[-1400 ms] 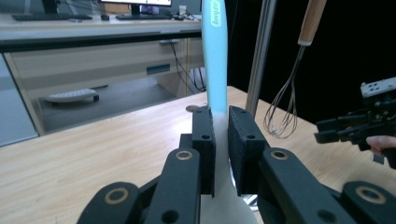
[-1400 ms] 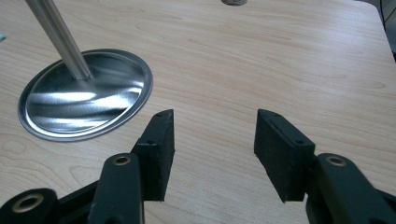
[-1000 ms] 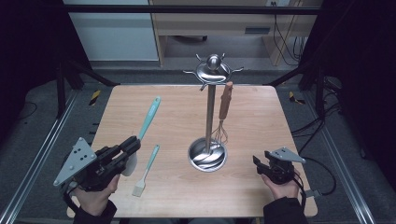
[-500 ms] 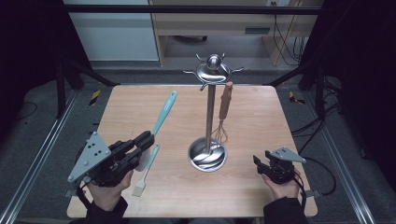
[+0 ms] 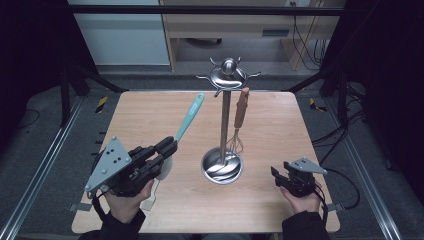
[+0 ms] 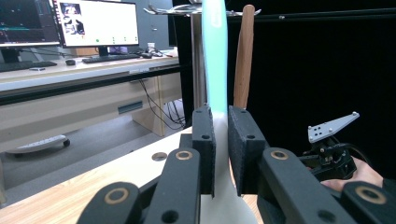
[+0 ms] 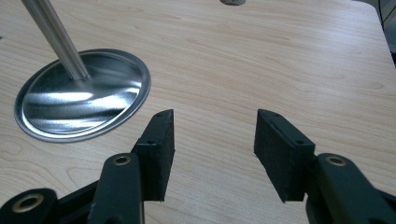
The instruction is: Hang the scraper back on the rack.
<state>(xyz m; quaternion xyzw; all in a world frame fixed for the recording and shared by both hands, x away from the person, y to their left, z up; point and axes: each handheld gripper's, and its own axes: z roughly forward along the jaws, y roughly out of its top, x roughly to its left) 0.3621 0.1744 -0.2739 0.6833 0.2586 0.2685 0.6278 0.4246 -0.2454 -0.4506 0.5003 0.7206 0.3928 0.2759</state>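
Steel utensil stand and its surroundings

The steel stand (image 5: 226,107) rises upright from its round dish base, planted near the middle of the wooden table (image 5: 290,130). A whisk (image 5: 239,127) with a brown wooden handle hangs from the stand's crown, just right of the pole, with its wires above the base. Left of the base, a pale utensil (image 5: 148,201) lies flat on the table, partly hidden. In the left gripper view, a lit monitor (image 6: 98,21) and a keyboard (image 6: 109,58) sit on a desk left of the stand.
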